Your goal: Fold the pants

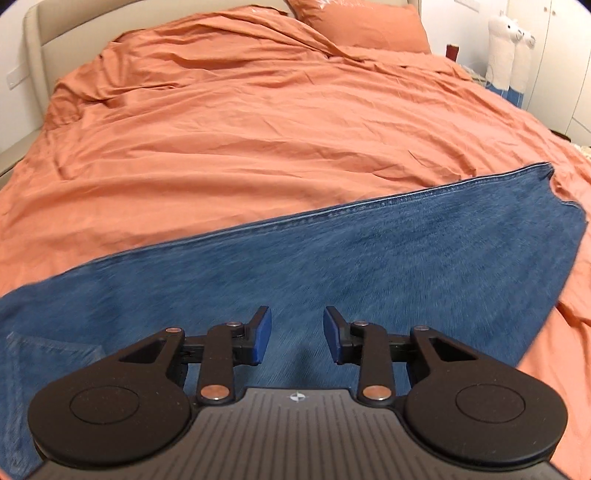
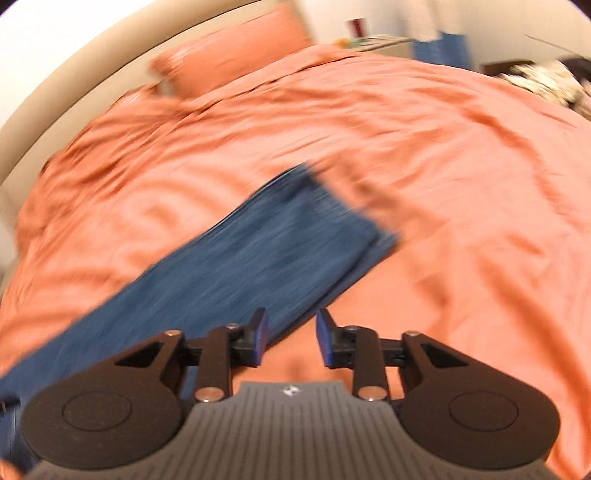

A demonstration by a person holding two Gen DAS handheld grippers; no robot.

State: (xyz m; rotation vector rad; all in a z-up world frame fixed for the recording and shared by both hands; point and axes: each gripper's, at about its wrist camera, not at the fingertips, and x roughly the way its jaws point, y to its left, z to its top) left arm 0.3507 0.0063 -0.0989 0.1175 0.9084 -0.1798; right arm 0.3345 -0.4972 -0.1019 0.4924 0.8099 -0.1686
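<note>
A big bed (image 1: 240, 147) with an orange cover is holding the blue jeans (image 1: 369, 266), which are lying flat and long under the left tongs (image 1: 297, 336) and beside the right tongs (image 2: 290, 338), and both tongs are standing spread apart, pinching nothing.

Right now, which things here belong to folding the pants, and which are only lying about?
For the job: jeans, left gripper, right gripper.
Only lying about: duvet, pillow, plush toys.
</note>
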